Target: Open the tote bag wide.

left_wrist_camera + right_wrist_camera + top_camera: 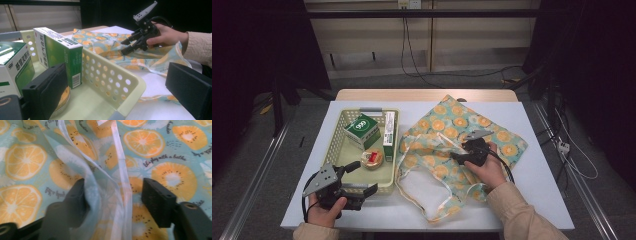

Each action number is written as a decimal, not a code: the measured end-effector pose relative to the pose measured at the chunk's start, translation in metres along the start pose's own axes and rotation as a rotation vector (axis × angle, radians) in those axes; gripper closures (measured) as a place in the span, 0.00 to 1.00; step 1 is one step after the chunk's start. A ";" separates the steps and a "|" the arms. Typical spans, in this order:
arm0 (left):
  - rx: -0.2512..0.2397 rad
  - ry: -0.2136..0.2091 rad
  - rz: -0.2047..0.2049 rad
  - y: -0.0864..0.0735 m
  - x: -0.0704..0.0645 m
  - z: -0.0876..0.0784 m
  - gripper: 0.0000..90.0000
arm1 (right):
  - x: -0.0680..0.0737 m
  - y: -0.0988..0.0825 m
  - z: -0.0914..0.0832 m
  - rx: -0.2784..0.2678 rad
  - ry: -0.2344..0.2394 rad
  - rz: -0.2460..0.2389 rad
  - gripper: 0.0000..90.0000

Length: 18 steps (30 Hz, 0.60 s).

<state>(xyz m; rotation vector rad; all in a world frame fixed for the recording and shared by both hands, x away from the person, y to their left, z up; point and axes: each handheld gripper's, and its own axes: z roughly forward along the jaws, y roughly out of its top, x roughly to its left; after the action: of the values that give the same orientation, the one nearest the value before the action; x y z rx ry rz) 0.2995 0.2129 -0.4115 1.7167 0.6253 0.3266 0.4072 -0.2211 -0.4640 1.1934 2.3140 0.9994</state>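
Presently the right gripper rests on the fruit-print bag, jaws parted, with a thin translucent fold of the rim draped between them and over one jaw; nothing is pinched. The fabric looks light, limp and slippery, best taken at the doubled hem or strap. The left gripper stands wide open and empty, straddling the basket wall, one jaw inside by the round tin.

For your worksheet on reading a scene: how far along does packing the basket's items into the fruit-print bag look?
Done: nothing packed. The two boxes and round tin sit in the basket.
In hand: the right gripper has its open jaws around the bag fabric; the left gripper, open, straddles the basket's near rim.
Left: likely open bag, move all three.
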 end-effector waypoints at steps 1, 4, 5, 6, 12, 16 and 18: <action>0.000 -0.001 0.003 0.000 0.000 0.000 0.04 | -0.001 0.000 0.000 -0.003 -0.003 -0.002 0.53; 0.000 -0.003 0.004 0.002 -0.001 0.001 0.04 | -0.005 0.000 -0.001 -0.006 -0.013 -0.003 0.70; 0.002 -0.003 0.007 0.002 -0.001 0.001 0.04 | -0.006 0.001 -0.001 -0.004 -0.013 0.001 0.74; 0.002 -0.005 0.006 0.002 -0.002 0.002 0.04 | -0.006 0.001 -0.001 -0.003 -0.013 0.002 0.77; -0.007 -0.013 0.001 0.008 -0.003 0.002 0.04 | -0.007 0.009 -0.002 0.040 0.006 0.017 0.97; -0.009 -0.015 0.007 0.015 -0.002 -0.001 0.04 | -0.014 0.019 -0.013 0.009 0.036 0.063 0.98; -0.014 -0.016 0.008 0.018 -0.002 -0.001 0.04 | -0.016 0.027 -0.021 -0.001 0.036 0.057 0.98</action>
<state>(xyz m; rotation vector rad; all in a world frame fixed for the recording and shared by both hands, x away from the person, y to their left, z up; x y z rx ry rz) 0.3020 0.2101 -0.3933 1.7078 0.6032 0.3220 0.4196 -0.2327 -0.4297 1.2572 2.3184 1.0502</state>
